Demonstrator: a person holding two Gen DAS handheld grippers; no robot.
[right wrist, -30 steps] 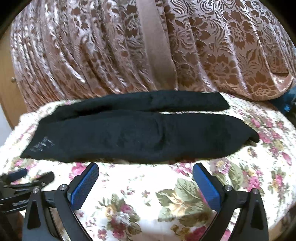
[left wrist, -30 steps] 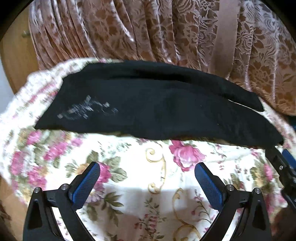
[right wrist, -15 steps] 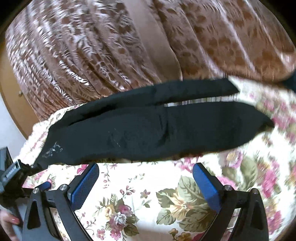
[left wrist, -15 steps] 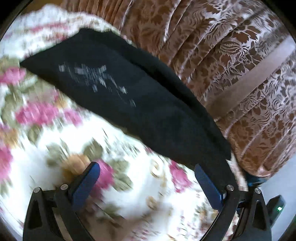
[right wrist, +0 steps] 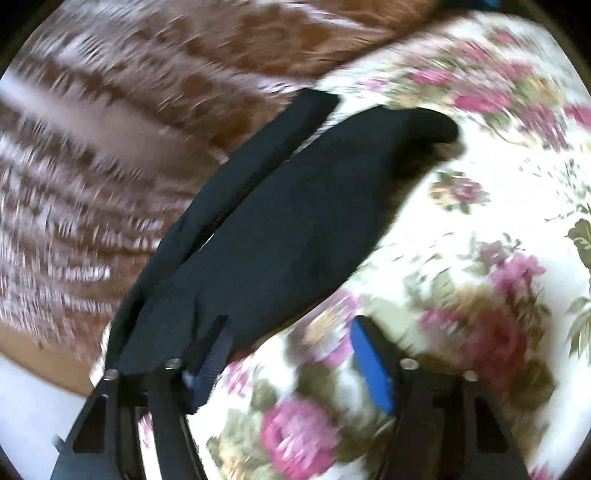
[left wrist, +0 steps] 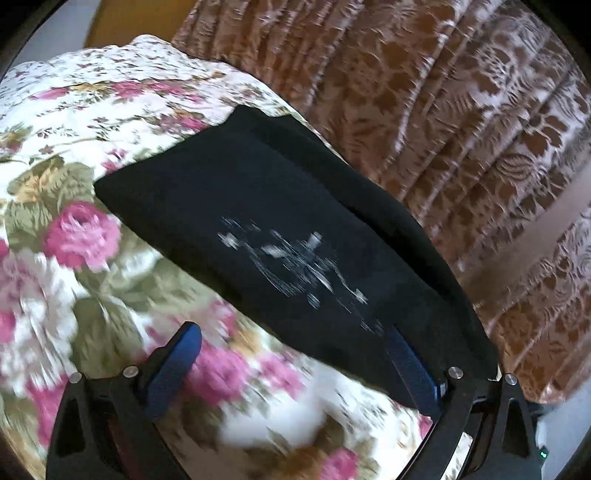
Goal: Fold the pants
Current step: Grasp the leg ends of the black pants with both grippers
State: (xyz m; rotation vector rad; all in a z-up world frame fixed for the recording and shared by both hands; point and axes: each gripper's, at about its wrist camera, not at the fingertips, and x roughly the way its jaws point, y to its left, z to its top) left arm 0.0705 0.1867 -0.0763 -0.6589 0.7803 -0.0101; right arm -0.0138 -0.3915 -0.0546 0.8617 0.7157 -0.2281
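Observation:
Black pants [left wrist: 280,236] lie folded lengthwise on a floral-covered surface [left wrist: 70,236], with a white print on the near layer. My left gripper [left wrist: 295,365] is open and empty at the pants' near edge by the waist end; its right pad overlaps the black cloth. In the right wrist view the pants [right wrist: 280,229] run diagonally up toward the leg ends. My right gripper [right wrist: 291,354] is open and empty; its left pad overlaps the pants' near edge. Both views are motion-blurred.
A brown patterned curtain [left wrist: 461,110] hangs behind the surface and also shows in the right wrist view [right wrist: 110,129]. The floral cover [right wrist: 480,221] extends right of the pants. A wooden panel [left wrist: 122,22] stands at the back left.
Both grippers have rotated and moved in toward the pants' near edge, the left toward the waist end, the right toward the leg side. The pants have not moved.

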